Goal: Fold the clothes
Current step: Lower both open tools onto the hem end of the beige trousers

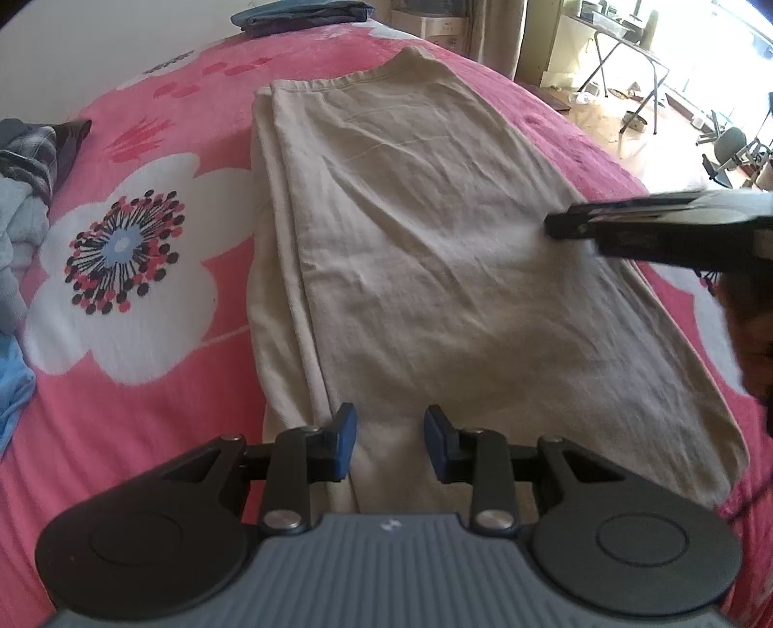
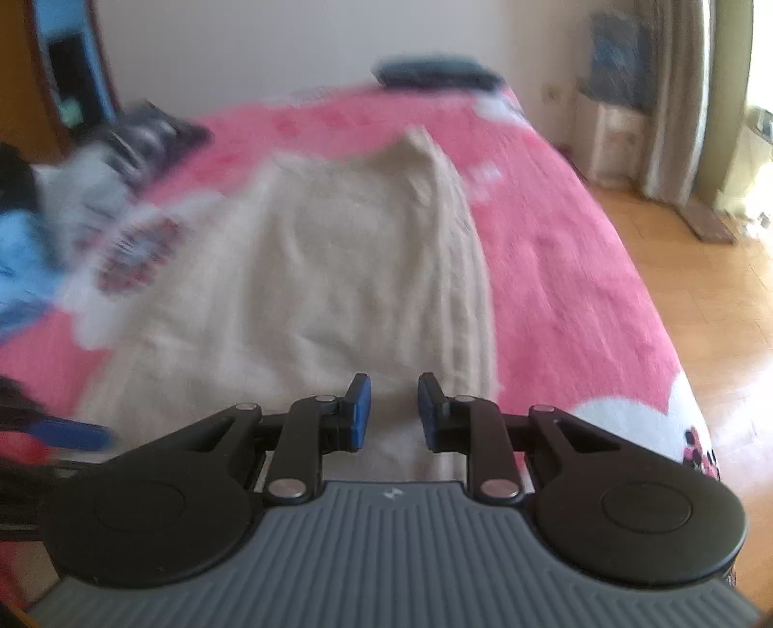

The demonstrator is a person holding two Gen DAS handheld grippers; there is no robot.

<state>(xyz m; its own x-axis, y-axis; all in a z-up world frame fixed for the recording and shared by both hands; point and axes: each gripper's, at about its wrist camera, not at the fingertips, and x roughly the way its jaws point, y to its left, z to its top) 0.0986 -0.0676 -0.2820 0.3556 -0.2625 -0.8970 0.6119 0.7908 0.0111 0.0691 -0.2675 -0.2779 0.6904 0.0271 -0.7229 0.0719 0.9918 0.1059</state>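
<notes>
A beige garment (image 1: 425, 232), folded lengthwise into a long strip, lies flat on the pink flowered bedspread (image 1: 145, 386). My left gripper (image 1: 390, 435) hangs just over its near end. The jaws stand apart with only cloth showing below the gap. My right gripper (image 1: 555, 226) reaches in from the right, blurred, over the strip's right edge. In the right wrist view the same garment (image 2: 338, 251) stretches away from me. There the right gripper (image 2: 393, 410) hovers open over the strip's near right part, with nothing pinched between the blue pads.
A heap of loose clothes (image 1: 24, 203) lies at the bed's left side. A folded dark blue item (image 1: 299, 14) sits at the far end. The bed's right edge drops to a wooden floor (image 2: 700, 299), with a folding table (image 1: 623, 43) and a chair (image 1: 729, 149) by the window.
</notes>
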